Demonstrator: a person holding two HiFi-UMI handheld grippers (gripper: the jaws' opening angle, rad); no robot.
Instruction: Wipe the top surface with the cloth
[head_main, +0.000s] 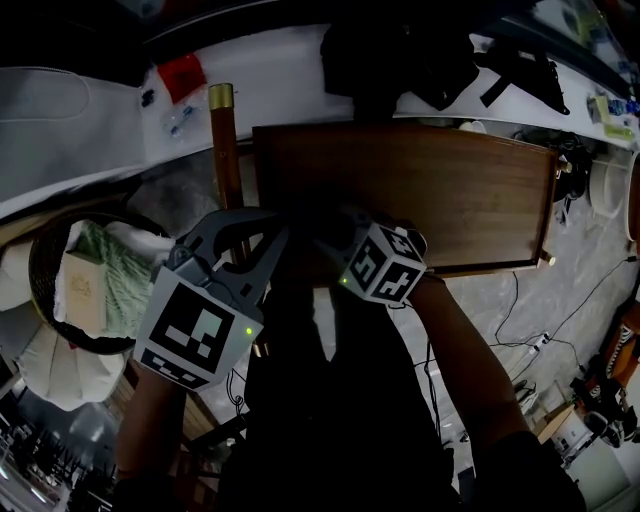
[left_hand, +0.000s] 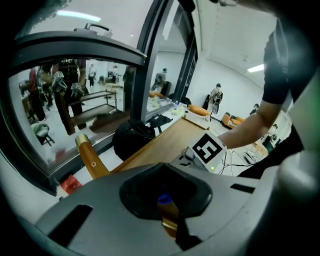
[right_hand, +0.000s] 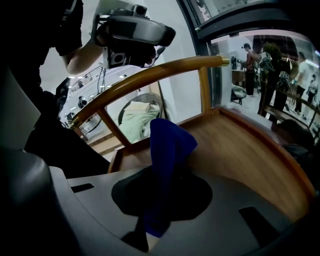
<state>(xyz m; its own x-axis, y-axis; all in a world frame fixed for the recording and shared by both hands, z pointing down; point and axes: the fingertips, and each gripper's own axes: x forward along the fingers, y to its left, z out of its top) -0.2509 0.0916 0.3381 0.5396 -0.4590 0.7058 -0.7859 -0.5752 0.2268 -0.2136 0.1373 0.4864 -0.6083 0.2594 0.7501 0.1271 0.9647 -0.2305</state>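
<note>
Surface: the rectangular dark-brown wooden top with a raised rim (head_main: 450, 190) lies ahead of both sets of jaws. Its visible span is bare. Wiping is judged not yet begun.

Chair: a curved light-wood chair rail with a brass-capped post (right_hand: 150, 75) arcs across just beyond the jaws in the right gripper view.

The left gripper (left_hand: 167, 212) has its jaws drawn together with nothing identifiable between them. Only a narrow amber strip with a blue spot shows there, possibly its own part. It hangs off the top's near-left corner, probably parked clear so that 1 working tool has room.

The right gripper (right_hand: 150, 217) is clenched on the deep-blue cloth (right_hand: 167, 145) at the top's near edge. The grip sits low on the fabric, judged to leave a free length for laying flat on the wood.

Cloth: 1 soft upright fold stands directly ahead of the right jaws. It is matte and evenly blue, with no soiling visible. Whether its lower end touches the wood cannot be told.
</note>
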